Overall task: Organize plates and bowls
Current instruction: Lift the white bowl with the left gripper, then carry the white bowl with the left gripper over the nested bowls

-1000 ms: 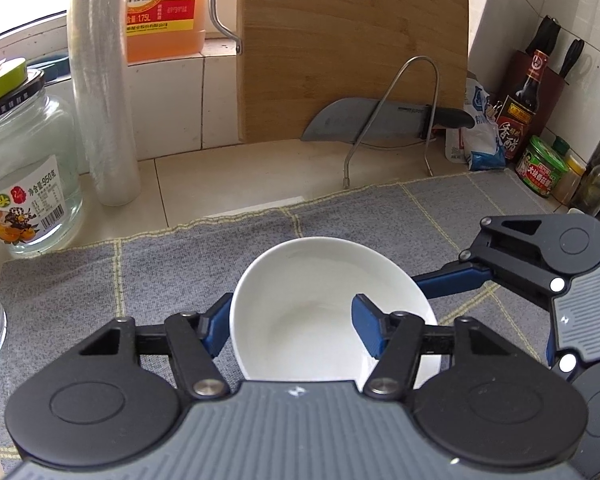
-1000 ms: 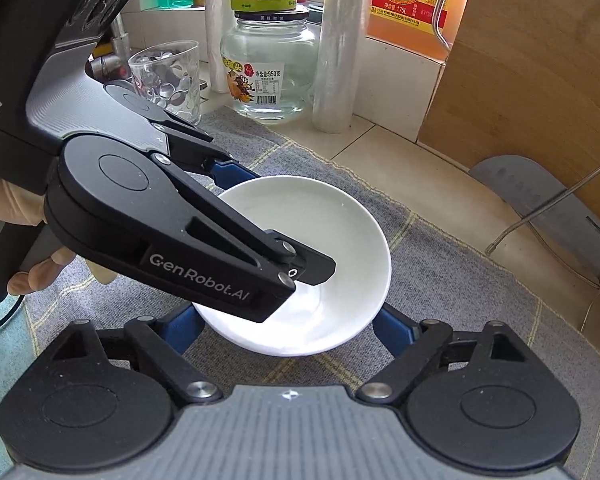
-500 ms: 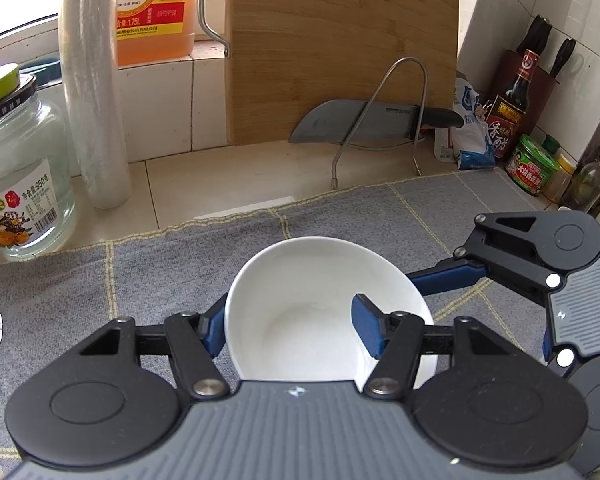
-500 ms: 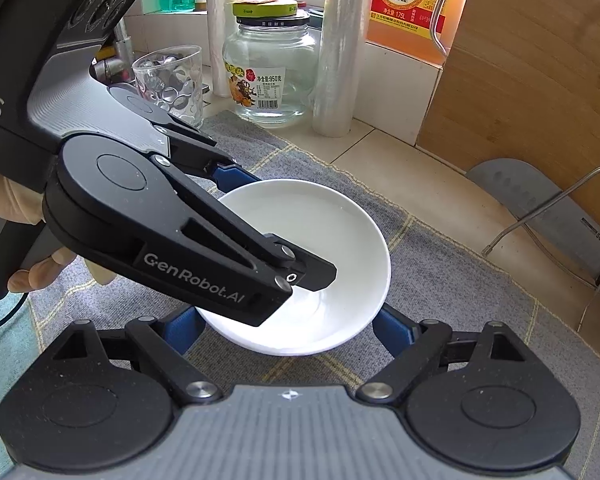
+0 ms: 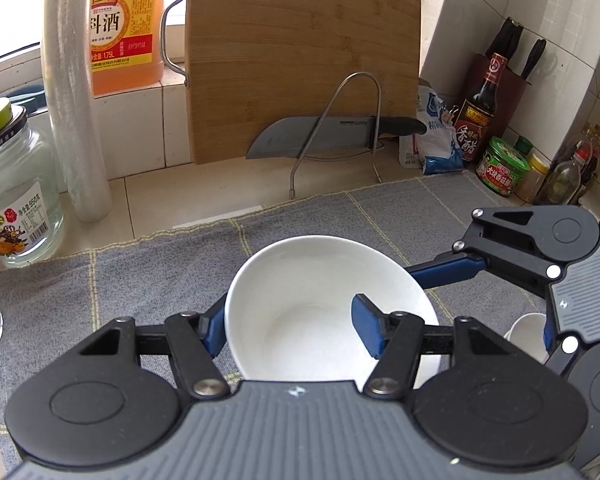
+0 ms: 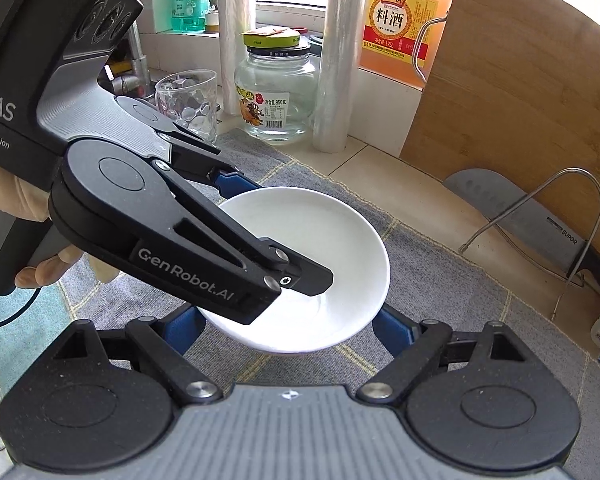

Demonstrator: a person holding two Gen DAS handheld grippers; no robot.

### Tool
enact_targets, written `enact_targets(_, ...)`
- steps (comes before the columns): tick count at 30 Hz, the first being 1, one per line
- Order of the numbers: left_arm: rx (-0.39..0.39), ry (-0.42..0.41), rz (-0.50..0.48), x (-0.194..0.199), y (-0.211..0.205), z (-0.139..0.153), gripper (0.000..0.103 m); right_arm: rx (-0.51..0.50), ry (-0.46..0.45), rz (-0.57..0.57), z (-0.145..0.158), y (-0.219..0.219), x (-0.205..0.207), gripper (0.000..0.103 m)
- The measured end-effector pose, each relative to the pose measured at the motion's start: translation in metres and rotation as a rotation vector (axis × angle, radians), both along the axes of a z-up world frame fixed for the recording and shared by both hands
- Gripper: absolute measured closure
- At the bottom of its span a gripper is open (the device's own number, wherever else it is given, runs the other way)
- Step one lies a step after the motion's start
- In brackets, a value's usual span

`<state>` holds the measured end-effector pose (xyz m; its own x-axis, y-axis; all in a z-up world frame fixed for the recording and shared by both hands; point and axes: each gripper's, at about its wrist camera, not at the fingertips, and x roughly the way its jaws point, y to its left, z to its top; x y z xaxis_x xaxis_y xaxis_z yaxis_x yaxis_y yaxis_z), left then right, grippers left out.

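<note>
Over the grey mat (image 5: 100,280), the white bowl (image 5: 312,296) faces mouth-up.

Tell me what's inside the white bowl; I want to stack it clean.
The white bowl looks empty apart from one finger of the left gripper clamping its wall. The gripper body covers the near rim.

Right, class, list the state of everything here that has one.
White ceramic bowl: upright, empty, rim gripped.
Left gripper: shut on the bowl.
Right gripper: jaws apart, grip unclear.
Clear glass jar: lid on.
Wooden cutting board: leaning upright.
Grey kitchen knife: propped against board.
</note>
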<state>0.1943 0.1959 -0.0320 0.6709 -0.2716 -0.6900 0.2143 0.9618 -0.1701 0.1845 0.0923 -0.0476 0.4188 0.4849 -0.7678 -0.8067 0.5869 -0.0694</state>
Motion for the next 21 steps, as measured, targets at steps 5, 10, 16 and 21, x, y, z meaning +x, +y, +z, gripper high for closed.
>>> enact_targets(5, 0.002, -0.008, -0.003, -0.014, -0.014, 0.009, 0.042, 0.011, -0.013, 0.008, 0.008, -0.015, -0.014, 0.01)
enact_targets(10, 0.004, -0.015, -0.007, -0.027, -0.03, 0.017, 0.042, 0.024, -0.013, 0.015, 0.015, -0.032, -0.027, 0.01)
enact_targets(16, 0.005, -0.026, -0.013, -0.039, -0.053, 0.025, 0.042, 0.03, -0.034, 0.019, 0.024, -0.054, -0.042, 0.01)
enact_targets(21, 0.005, -0.037, -0.026, -0.047, -0.074, 0.032, 0.042, 0.036, -0.047, 0.016, 0.03, -0.073, -0.053, 0.01)
